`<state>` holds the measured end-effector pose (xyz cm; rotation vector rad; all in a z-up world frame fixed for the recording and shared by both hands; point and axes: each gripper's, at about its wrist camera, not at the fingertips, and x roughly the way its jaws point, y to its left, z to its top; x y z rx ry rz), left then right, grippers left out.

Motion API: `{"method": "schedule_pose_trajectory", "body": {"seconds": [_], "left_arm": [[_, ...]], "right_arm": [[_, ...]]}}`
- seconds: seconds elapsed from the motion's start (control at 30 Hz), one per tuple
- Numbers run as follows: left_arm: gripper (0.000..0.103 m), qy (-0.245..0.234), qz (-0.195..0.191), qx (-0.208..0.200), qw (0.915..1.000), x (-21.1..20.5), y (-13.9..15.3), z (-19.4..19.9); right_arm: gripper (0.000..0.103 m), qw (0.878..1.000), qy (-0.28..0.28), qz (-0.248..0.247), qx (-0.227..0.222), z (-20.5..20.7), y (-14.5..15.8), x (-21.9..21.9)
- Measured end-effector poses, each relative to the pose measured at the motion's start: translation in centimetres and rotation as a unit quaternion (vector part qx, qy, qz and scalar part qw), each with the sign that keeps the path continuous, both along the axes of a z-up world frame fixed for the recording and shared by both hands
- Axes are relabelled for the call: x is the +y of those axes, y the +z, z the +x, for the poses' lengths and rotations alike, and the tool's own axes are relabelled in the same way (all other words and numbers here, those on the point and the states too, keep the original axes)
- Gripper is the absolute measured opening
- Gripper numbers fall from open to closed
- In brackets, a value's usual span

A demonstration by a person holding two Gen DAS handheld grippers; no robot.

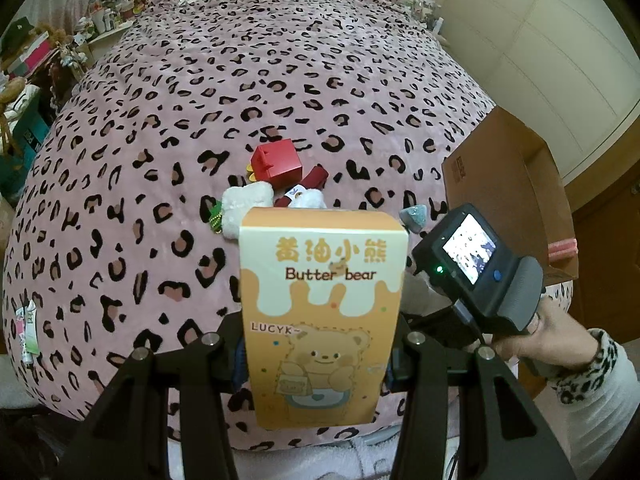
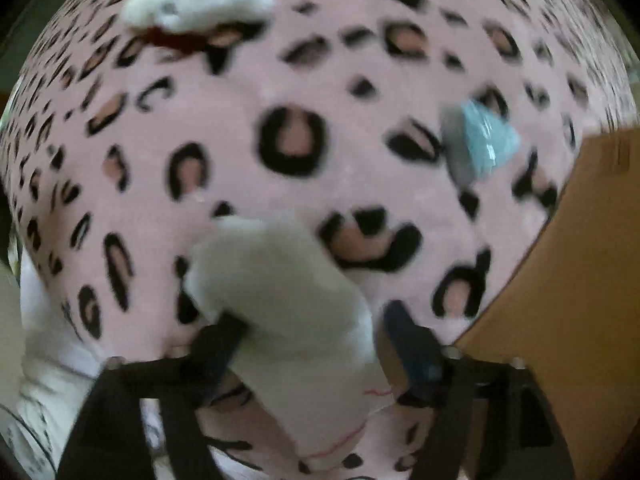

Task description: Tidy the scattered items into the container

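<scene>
Left gripper clamped on tall orange Butter bear box, long axis upright along the fingers, held over leopard-print bedspread. Cardboard container seen to the right of the box at the bed's edge, past the right hand; so a rightward carry judged necessary for the drop. Right gripper aimed down at the bed, jaws apart, white sock-like cloth lying between them; right finger clear of it, left side too blurred to tell contact. Judged nearer the container: brown wall just beside its right finger. Remaining scatter noted ahead: red cube box, white plush, small teal piece. Left view alone gave the container's open top and the red cube; right view alone gave the white cloth and the teal piece close up, though motion-blurred.
</scene>
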<state>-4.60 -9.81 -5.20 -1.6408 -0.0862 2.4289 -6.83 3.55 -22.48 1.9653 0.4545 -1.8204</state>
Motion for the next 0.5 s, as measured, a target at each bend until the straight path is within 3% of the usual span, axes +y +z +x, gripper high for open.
{"method": "schedule_pose_trajectory", "body": {"seconds": [0.2,0.37,0.47,0.5], "left_arm": [[0.049,0.003,0.007,-0.010,0.9999,0.3,-0.9,-0.2],[0.048,0.005,0.002,-0.024,0.9997,0.3,-2.1,0.3],[0.048,0.015,0.001,-0.019,0.9997,-0.3,-2.1,0.8],[0.048,0.016,0.000,-0.019,0.9997,-0.6,-2.1,0.9]], "right_arm": [[0.084,0.997,-0.009,-0.017,0.069,2.4,0.5,0.2],[0.084,1.000,-0.016,0.005,0.026,1.4,1.1,-0.4],[0.083,0.998,-0.024,-0.050,-0.010,1.7,2.5,-0.9],[0.075,0.998,-0.021,-0.053,-0.010,2.0,2.9,-1.2]]}}
